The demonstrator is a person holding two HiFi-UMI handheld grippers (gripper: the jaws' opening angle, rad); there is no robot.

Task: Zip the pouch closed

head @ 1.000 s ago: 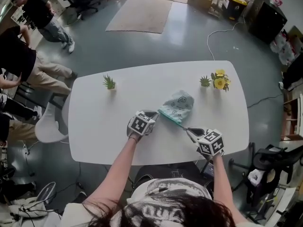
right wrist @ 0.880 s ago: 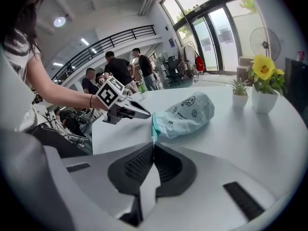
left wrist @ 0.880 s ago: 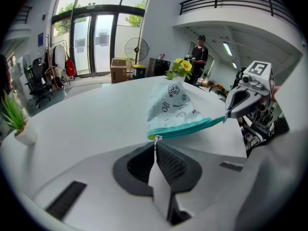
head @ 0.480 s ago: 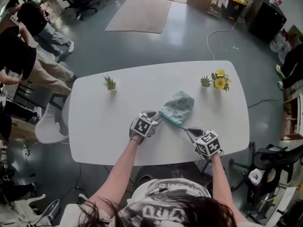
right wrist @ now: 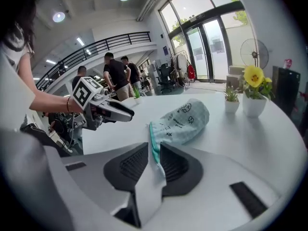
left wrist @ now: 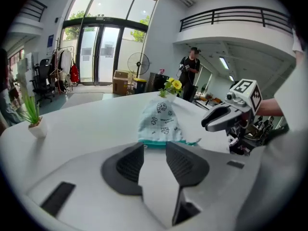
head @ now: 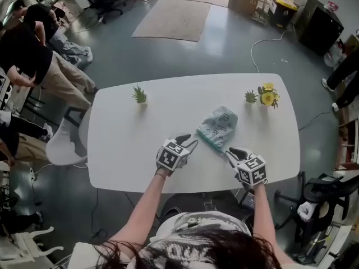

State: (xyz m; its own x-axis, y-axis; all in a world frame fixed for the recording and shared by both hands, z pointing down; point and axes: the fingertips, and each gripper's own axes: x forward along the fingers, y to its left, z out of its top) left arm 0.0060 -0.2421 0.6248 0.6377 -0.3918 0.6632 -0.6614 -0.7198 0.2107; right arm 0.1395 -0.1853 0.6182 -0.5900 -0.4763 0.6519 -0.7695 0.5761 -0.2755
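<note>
The pale blue printed pouch (head: 220, 125) lies on the white table (head: 129, 139), its teal zip edge facing me. My left gripper (head: 189, 141) hovers just left of that edge, apart from it. Its jaws have just been opening from shut, then eased in slightly, and nothing is between them (left wrist: 155, 146); the pouch (left wrist: 161, 119) lies beyond the tips. My right gripper (head: 231, 152) is at the zip's right end. In the right gripper view the teal end of the pouch (right wrist: 185, 119) runs down between the narrow jaws (right wrist: 154, 148), which are shut on it.
A small green plant (head: 139, 94) stands at the table's back left. A second small plant (head: 249, 97) and a pot of yellow flowers (head: 267, 97) stand at the back right. People (head: 33, 66) and a white chair (head: 61, 147) are left of the table.
My left gripper has let go of the pouch's left end, opened, and drawn back and up from it. The right gripper stays at the zip's right end.
</note>
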